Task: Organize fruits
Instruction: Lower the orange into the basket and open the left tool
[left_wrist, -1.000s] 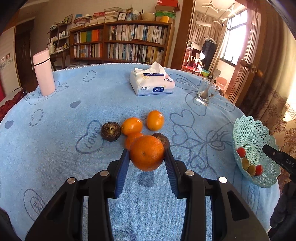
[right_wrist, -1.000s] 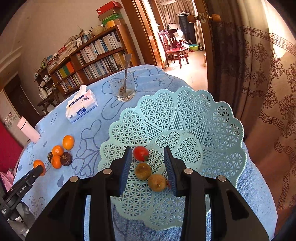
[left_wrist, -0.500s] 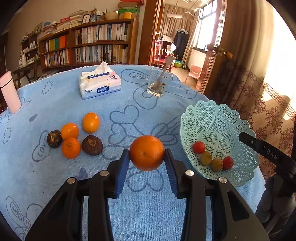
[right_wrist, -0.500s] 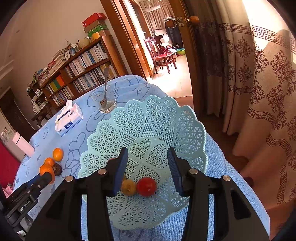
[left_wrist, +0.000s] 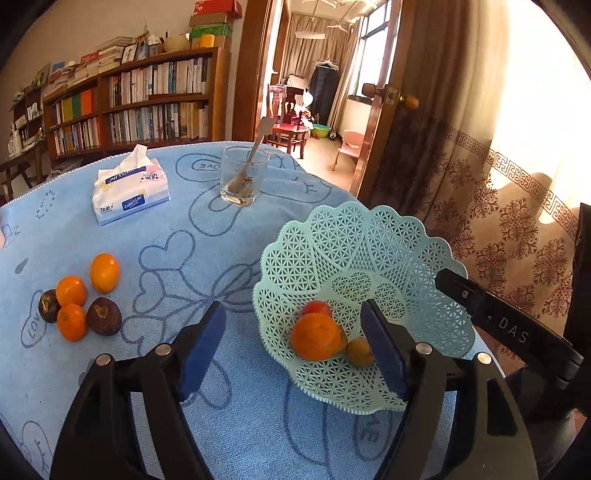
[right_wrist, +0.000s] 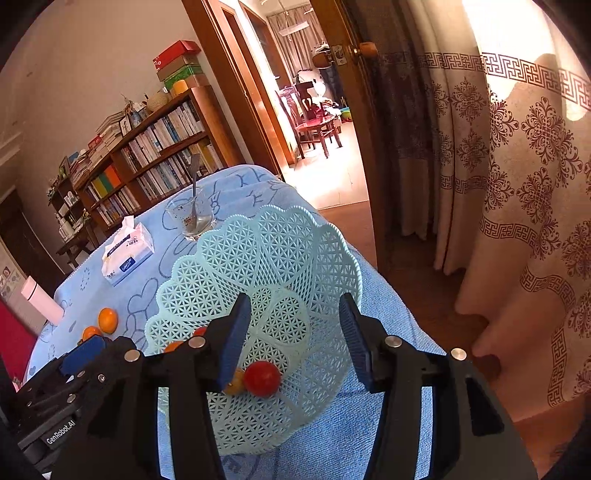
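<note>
Now wide apart, the jaws of the left gripper (left_wrist: 293, 341) have just been opening and hold nothing; the large orange (left_wrist: 316, 341) lies between them without touching either blue pad, resting in the pale green lattice basket (left_wrist: 354, 236). Beside it in the basket sit a red fruit (left_wrist: 316, 307) behind and a small yellowish fruit (left_wrist: 359, 352) to its right. The basket stands at the right end of the surface (left_wrist: 236, 424), which is draped in a blue cloth printed with hearts.

On the left part of the cloth, well apart from the basket, three small oranges (left_wrist: 104, 272) and two dark brown fruits (left_wrist: 103, 316) lie clustered together. Farther back stand a tissue pack (left_wrist: 129, 192) and a drinking glass (left_wrist: 243, 179) with a spoon in it.

From the other side, the right gripper (right_wrist: 293, 338) hovers over the basket's near half, its jaws partly apart and having just been opening, with nothing gripped. In the right wrist view a small red fruit (right_wrist: 262, 378) lies on the lattice below them, clear of both pads, with a yellowish fruit partly hidden behind the left pad. A pink flask (right_wrist: 42, 304) stands at the far left edge of the surface.
</note>
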